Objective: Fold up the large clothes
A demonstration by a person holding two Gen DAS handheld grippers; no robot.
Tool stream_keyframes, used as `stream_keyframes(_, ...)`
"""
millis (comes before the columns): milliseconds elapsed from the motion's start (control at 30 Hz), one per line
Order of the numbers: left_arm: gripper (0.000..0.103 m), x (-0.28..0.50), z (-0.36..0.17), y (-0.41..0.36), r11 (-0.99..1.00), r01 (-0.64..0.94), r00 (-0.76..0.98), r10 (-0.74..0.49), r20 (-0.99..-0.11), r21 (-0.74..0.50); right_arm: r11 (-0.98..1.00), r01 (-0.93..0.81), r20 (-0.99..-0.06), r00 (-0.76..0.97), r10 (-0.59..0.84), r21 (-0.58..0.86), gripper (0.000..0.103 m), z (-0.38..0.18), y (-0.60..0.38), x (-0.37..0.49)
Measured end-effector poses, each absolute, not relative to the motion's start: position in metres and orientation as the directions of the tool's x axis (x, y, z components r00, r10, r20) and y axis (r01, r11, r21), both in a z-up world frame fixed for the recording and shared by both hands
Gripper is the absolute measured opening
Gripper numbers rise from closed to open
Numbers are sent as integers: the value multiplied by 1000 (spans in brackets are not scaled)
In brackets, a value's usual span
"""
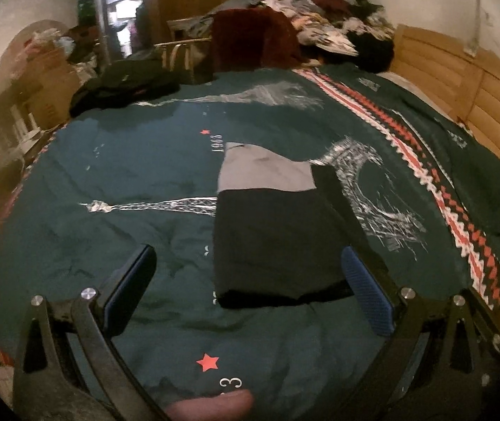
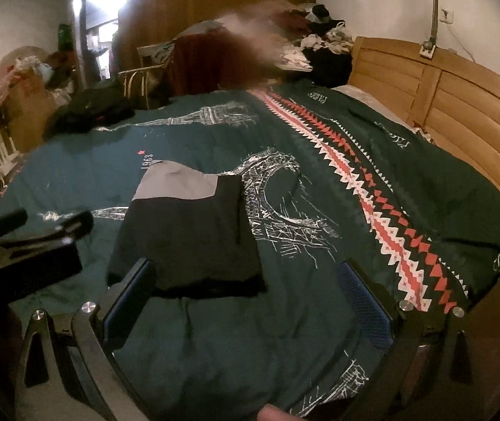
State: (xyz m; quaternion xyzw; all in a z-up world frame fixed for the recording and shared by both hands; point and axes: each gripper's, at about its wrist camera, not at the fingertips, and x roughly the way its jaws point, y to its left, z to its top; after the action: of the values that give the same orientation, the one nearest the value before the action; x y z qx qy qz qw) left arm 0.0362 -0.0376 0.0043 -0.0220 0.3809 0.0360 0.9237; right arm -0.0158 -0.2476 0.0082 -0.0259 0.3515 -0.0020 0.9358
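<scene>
A folded black and grey garment [image 1: 271, 235] lies flat on the dark green bedspread [image 1: 127, 161], grey panel at its far end. My left gripper [image 1: 248, 270] hovers open just in front of the garment's near edge, nothing between its fingers. In the right wrist view the same garment [image 2: 186, 231] lies left of centre. My right gripper [image 2: 246, 280] is open above the garment's near right corner and the bedspread [image 2: 320, 182], holding nothing. The left gripper [image 2: 39, 224] shows at the left of that view, blurred.
A pile of clothes [image 1: 327, 28] is heaped at the far end of the bed beside a wooden headboard [image 2: 460, 112]. A dark garment [image 1: 123, 84] lies at the far left corner. A chair [image 1: 183, 52] and cluttered boxes [image 1: 46, 70] stand beyond the bed.
</scene>
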Motion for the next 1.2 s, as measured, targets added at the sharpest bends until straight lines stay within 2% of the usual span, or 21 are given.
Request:
stream_keyframes(133, 103, 36, 3, -35, 994, -107, 714, 77, -695, 0, 998, -17, -649, 760, -28, -63, 103, 11, -248, -18)
stream_keyframes(1200, 103, 37, -2, -35, 996, -73, 696, 20, -718, -44, 995, -45, -647, 762, -27, -94, 103, 21, -245, -19)
